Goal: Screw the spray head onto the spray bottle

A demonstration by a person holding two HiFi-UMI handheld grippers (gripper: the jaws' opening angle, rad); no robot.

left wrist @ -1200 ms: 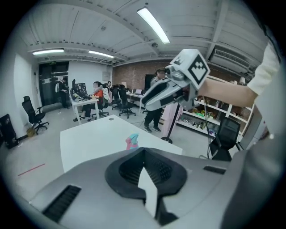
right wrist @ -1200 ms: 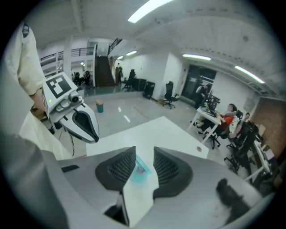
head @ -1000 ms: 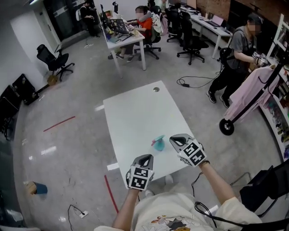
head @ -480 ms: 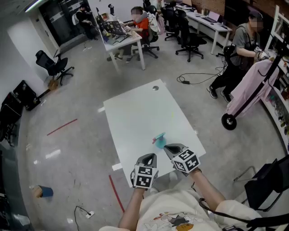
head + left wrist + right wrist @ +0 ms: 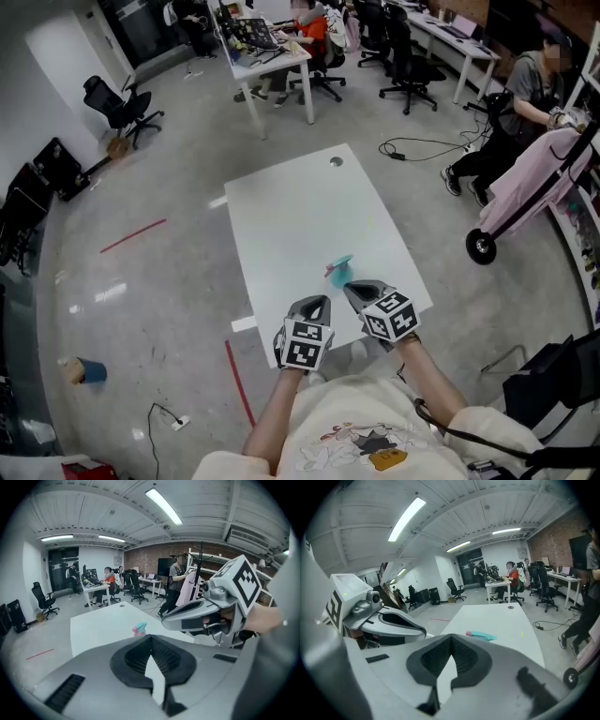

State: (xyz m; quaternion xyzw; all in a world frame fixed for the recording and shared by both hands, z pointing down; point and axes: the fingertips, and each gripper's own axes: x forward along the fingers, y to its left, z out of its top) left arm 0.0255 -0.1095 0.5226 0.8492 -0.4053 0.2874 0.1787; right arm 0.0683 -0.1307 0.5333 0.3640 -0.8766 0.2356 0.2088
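A small teal and pink spray piece (image 5: 337, 271) lies on the white table (image 5: 300, 225) near its front edge; I cannot tell the head from the bottle. It also shows in the left gripper view (image 5: 139, 629) and in the right gripper view (image 5: 482, 635). My left gripper (image 5: 317, 304) hangs over the table's front edge, shut and empty, its jaws closed (image 5: 151, 638). My right gripper (image 5: 357, 291) sits just short of the spray piece, also shut with nothing between its jaws (image 5: 451, 637). The two grippers are side by side, close together.
A round cable hole (image 5: 336, 161) marks the table's far end. A person (image 5: 534, 103) with a pink garment on a wheeled rack (image 5: 534, 187) stands to the right. Desks, office chairs (image 5: 408, 66) and seated people fill the back. A black bag (image 5: 553, 384) lies at the lower right.
My right gripper has come in toward the left gripper and lower, rolling its marker cube. The left gripper has kept its place. The spray piece has not moved on the table.
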